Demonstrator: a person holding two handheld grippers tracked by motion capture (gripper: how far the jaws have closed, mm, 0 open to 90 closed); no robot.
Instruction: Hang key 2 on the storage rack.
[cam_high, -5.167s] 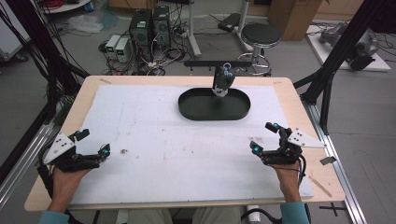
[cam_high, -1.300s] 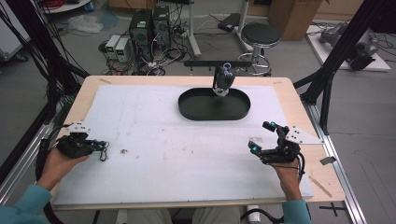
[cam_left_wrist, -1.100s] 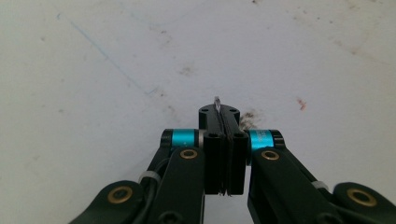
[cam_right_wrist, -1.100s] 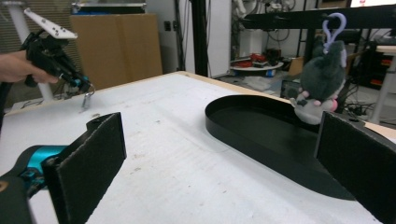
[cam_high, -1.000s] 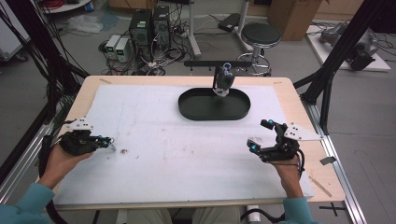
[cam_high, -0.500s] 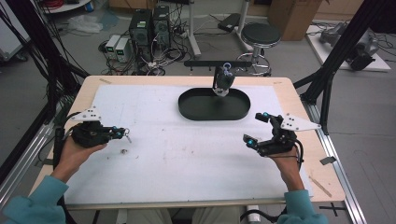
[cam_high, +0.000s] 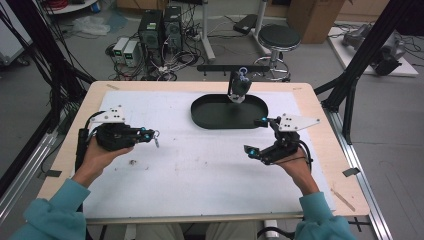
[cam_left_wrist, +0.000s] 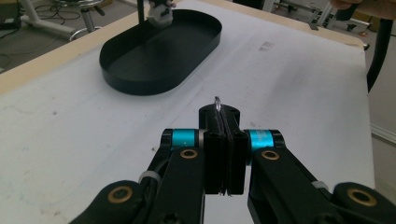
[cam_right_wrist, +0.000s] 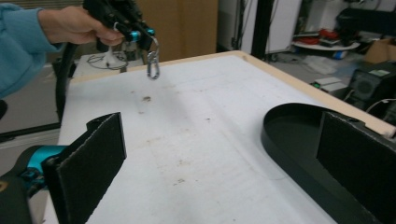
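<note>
1. Fingers, high view: left gripper (cam_high: 150, 135) clamps a small metal carabiner (cam_high: 157, 141) clear above the white tabletop (cam_high: 200, 170); right gripper (cam_high: 256, 136) fingers spread, holding nothing, just beside the black oval tray (cam_high: 215, 117).
2. Left gripper view: fingers (cam_left_wrist: 215, 154) pressed together on the carabiner (cam_left_wrist: 218, 103), its tip poking out; tray (cam_left_wrist: 140, 79) ahead.
3. Right gripper view: fingers (cam_right_wrist: 93, 163) wide apart, carabiner (cam_right_wrist: 152, 65) dangling from the left gripper (cam_right_wrist: 140, 35) across the tabletop.

light: even, bright overhead | shadows: soft, faint | focus: slightly soft | glare: none
</note>
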